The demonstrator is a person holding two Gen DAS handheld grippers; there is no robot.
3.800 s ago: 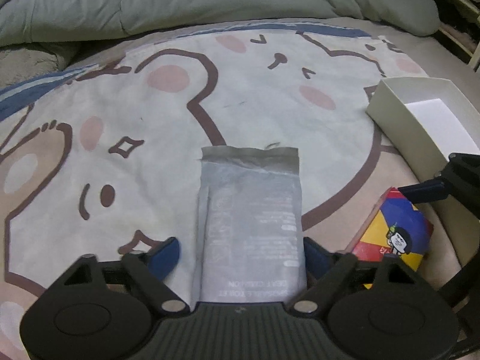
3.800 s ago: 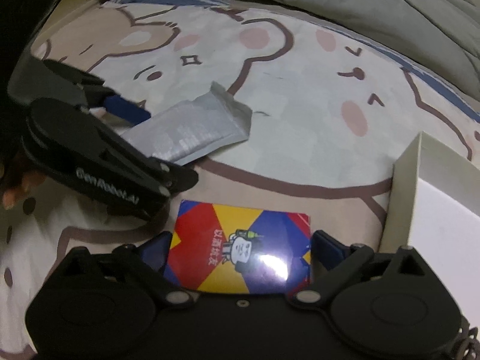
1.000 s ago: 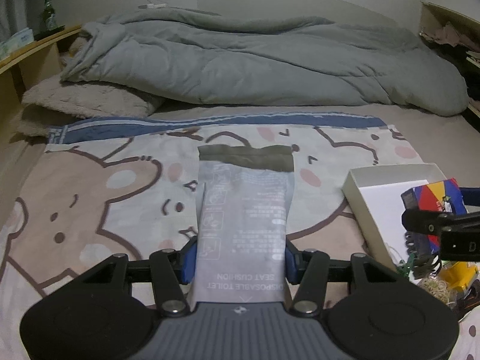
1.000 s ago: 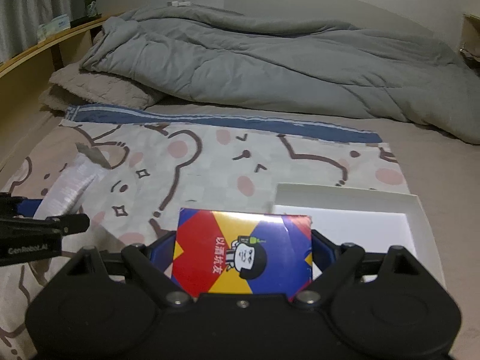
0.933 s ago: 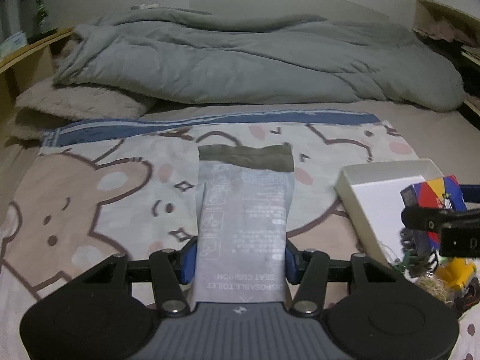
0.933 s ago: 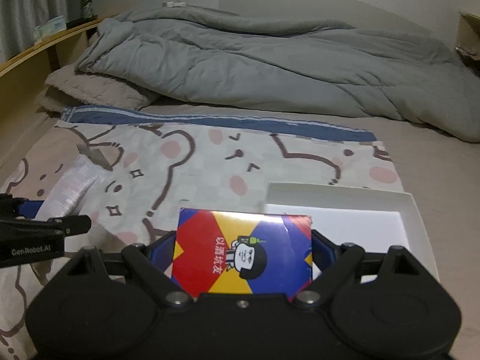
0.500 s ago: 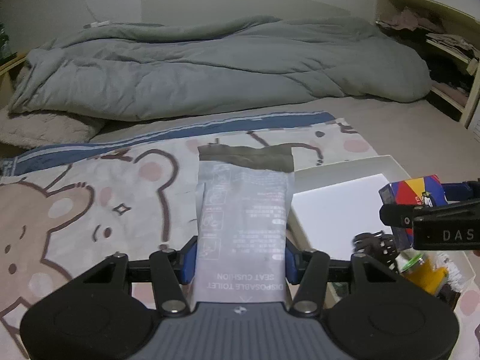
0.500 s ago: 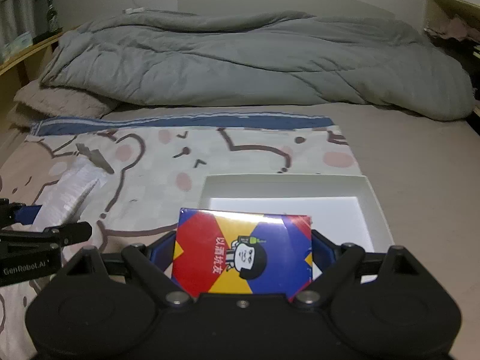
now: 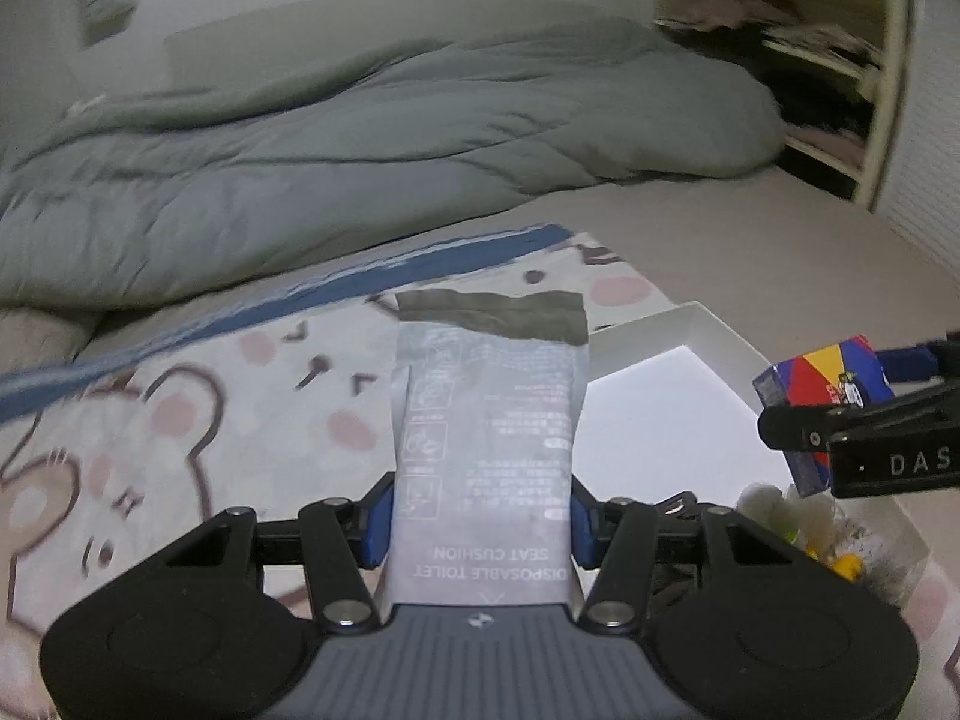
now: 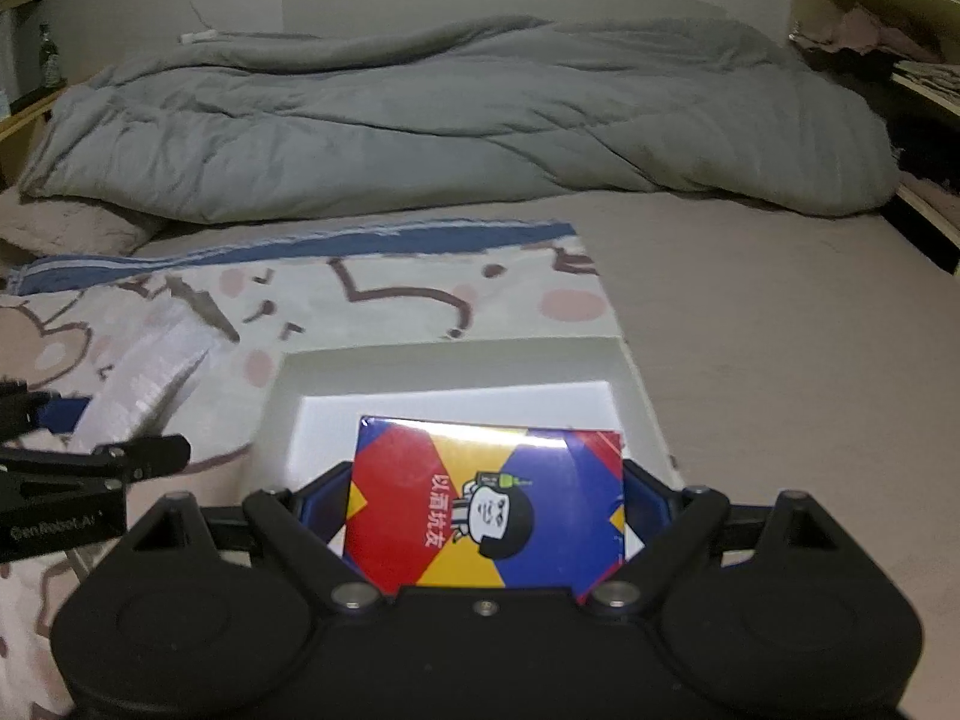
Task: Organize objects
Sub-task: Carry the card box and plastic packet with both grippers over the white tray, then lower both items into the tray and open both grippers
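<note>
My left gripper is shut on a grey disposable toilet seat cushion packet, held upright above the bed. It also shows at the left of the right wrist view. My right gripper is shut on a red, yellow and blue card box, held over the white open box. In the left wrist view the card box and the right gripper hang above the white box at the right.
A bear-print blanket covers the bed under both grippers. A rumpled grey duvet lies behind it. Small yellow and white items sit in the white box's near end. Shelves stand at the far right.
Both grippers have swung right with their loads. The white box is now directly under the card box and closer to the packet.
</note>
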